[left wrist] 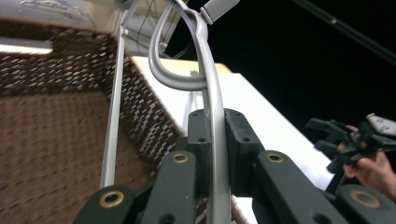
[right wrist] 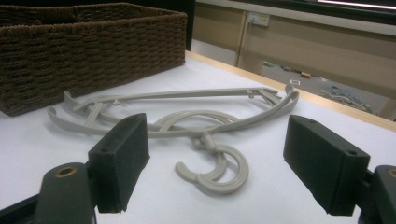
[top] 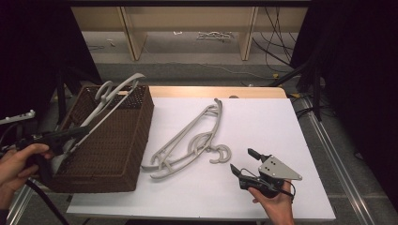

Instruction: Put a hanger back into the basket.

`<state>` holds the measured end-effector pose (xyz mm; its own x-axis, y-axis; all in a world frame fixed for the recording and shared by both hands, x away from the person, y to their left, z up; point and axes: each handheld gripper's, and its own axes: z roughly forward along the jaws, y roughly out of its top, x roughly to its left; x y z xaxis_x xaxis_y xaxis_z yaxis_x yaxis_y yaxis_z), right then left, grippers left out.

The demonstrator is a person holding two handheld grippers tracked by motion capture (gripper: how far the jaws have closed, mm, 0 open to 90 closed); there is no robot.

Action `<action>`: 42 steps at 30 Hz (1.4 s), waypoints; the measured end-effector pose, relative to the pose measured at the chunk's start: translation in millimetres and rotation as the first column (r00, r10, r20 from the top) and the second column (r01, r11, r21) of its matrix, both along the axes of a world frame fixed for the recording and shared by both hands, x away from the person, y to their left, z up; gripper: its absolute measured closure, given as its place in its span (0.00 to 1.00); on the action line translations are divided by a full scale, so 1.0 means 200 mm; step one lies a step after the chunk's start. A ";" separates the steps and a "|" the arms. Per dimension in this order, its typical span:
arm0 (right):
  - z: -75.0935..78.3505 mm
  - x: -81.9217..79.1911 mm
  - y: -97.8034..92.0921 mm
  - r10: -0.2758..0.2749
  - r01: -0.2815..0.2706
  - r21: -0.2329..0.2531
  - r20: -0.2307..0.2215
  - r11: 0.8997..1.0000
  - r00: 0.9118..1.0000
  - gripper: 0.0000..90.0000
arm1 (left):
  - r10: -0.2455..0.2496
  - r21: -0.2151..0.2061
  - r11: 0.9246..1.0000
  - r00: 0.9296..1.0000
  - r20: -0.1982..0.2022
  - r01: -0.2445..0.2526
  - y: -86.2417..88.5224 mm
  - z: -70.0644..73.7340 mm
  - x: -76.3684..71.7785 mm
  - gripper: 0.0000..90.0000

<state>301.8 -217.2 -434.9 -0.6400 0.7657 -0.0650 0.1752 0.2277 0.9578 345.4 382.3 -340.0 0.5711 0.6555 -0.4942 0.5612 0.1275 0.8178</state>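
- Right hand-held gripper (top: 243,162), near edge of the white table (top: 263,122): jaws wide apart, nothing between them. Held low in the person's right hand (top: 277,201), pointing toward the hangers lying on the table.
- Left hand-held gripper (top: 75,135), at the table's left: jaws closed tight on the curved arm of a grey plastic hanger (top: 115,96). Left gripper view shows that arm (left wrist: 215,140) pinched between the two pads, running up and away from the camera.
- Held hanger sits tilted over the brown wicker basket (top: 126,140), its upper end and hook above the basket's far rim. Cannot tell whether it touches the basket.
- Basket stands on the table's left part, just beside the loose hangers.
- Loose grey hangers (top: 187,140) at table centre: lying flat, stacked or interlocked, hooks (right wrist: 217,170) toward the right hand-held gripper, long arms running diagonally to the far side.
- Beyond the table: floor, wooden shelf uprights (top: 133,33), black cables (top: 277,42).
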 end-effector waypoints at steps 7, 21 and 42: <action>0.00 0.01 0.00 -0.004 0.004 -0.009 0.020 1.000 1.000 0.26 | -0.013 0.064 0.998 0.999 -0.043 0.016 0.02 -0.06 0.03 0.91; -0.01 0.01 0.01 0.005 -0.005 -0.014 0.010 1.000 1.000 0.26 | 0.002 0.254 0.966 0.983 -0.182 0.045 -0.03 -0.15 0.27 0.90; -0.01 0.02 0.02 0.025 -0.026 -0.021 -0.004 0.999 1.000 0.26 | 0.114 0.509 0.860 0.962 -0.246 0.028 0.08 -0.24 0.30 0.86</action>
